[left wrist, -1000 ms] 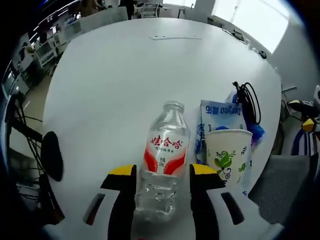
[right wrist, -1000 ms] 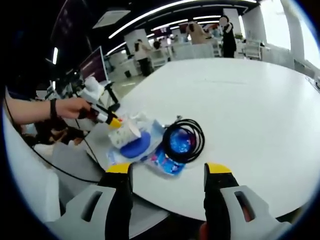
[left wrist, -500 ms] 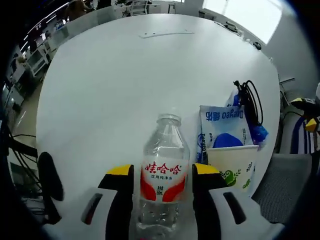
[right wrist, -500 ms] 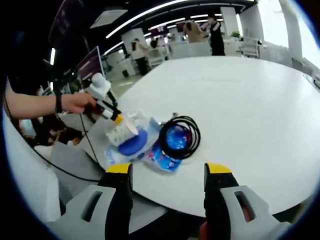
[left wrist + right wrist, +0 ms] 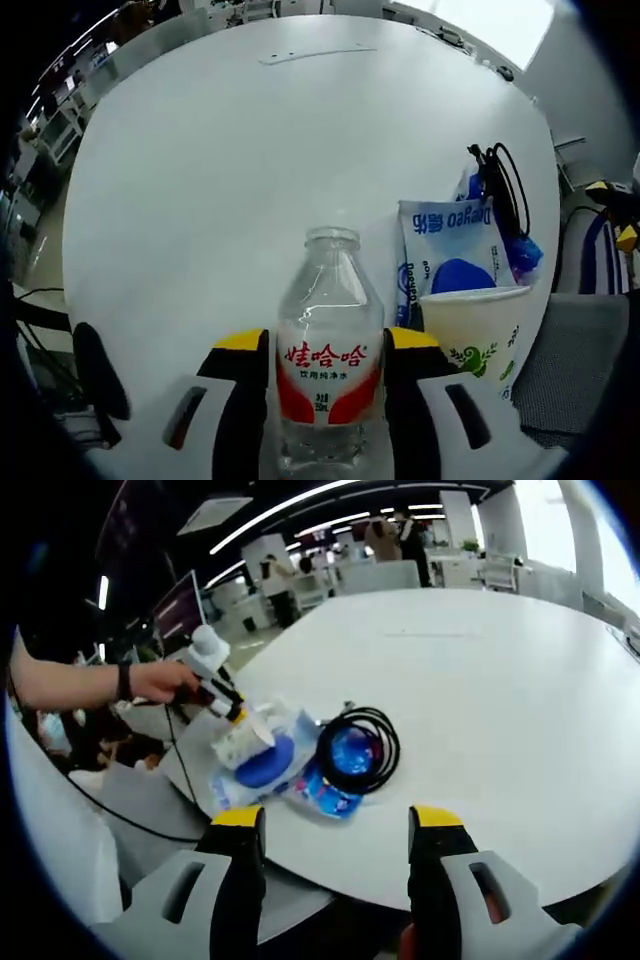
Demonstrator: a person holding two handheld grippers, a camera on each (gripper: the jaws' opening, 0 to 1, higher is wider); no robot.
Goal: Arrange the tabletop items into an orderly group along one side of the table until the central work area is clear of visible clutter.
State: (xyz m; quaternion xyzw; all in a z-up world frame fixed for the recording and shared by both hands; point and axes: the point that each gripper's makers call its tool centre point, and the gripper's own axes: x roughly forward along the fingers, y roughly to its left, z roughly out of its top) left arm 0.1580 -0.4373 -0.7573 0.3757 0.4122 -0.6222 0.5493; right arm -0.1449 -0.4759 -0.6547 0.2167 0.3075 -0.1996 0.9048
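A wide white bench (image 5: pixel 230 150) lies mostly bare, in an open office with ceiling strip lights and people standing far off. Its items crowd one edge: a blue-and-white packet (image 5: pixel 445 255), a coiled black cable (image 5: pixel 358 748) resting on blue wrapping, and a paper cup (image 5: pixel 474 325) with green leaf print. The rest of the surface is open. The left hand-held gripper (image 5: pixel 320 345) clamps an upright, uncapped clear water bottle (image 5: pixel 328 375) with a red label, just beside the cup. In the right gripper view a person's hand (image 5: pixel 165 680) holds it near the bench edge. The right hand-held gripper (image 5: pixel 337 825) hangs with jaws apart, holding nothing, off the bench edge.
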